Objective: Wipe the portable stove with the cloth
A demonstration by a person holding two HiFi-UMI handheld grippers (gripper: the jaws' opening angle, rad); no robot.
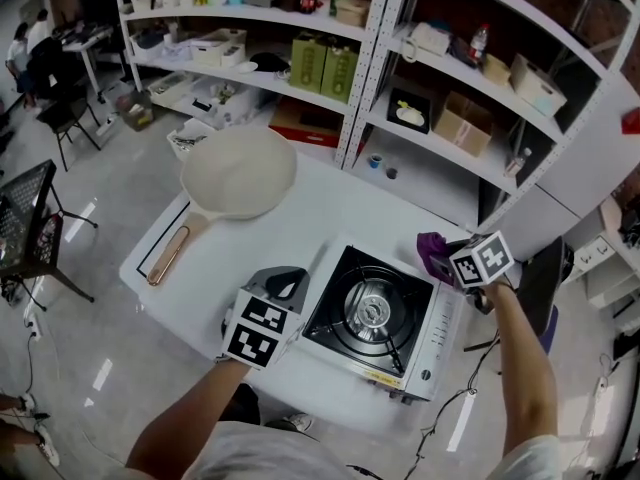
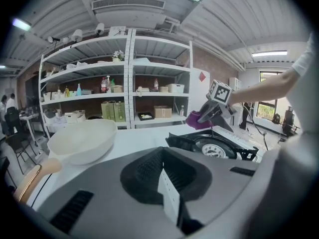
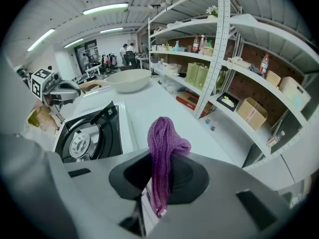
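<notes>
The portable stove (image 1: 372, 320) sits at the right front of the white table (image 1: 300, 223), with its black burner top showing. A purple cloth (image 1: 433, 251) hangs bunched above the stove's far right corner, and my right gripper (image 1: 447, 260) is shut on it. In the right gripper view the cloth (image 3: 162, 151) sticks up out of the jaws, and the stove (image 3: 89, 133) lies to the left. My left gripper (image 1: 290, 284) hovers just left of the stove, shut and holding nothing. The left gripper view shows the stove (image 2: 214, 146) ahead to the right, with the cloth (image 2: 195, 119) above it.
A large white pan (image 1: 238, 173) with a wooden handle (image 1: 170, 254) lies on the table's far left. Metal shelves (image 1: 400, 58) with boxes and bottles stand behind the table. A black chair (image 1: 30, 223) stands on the floor at the left.
</notes>
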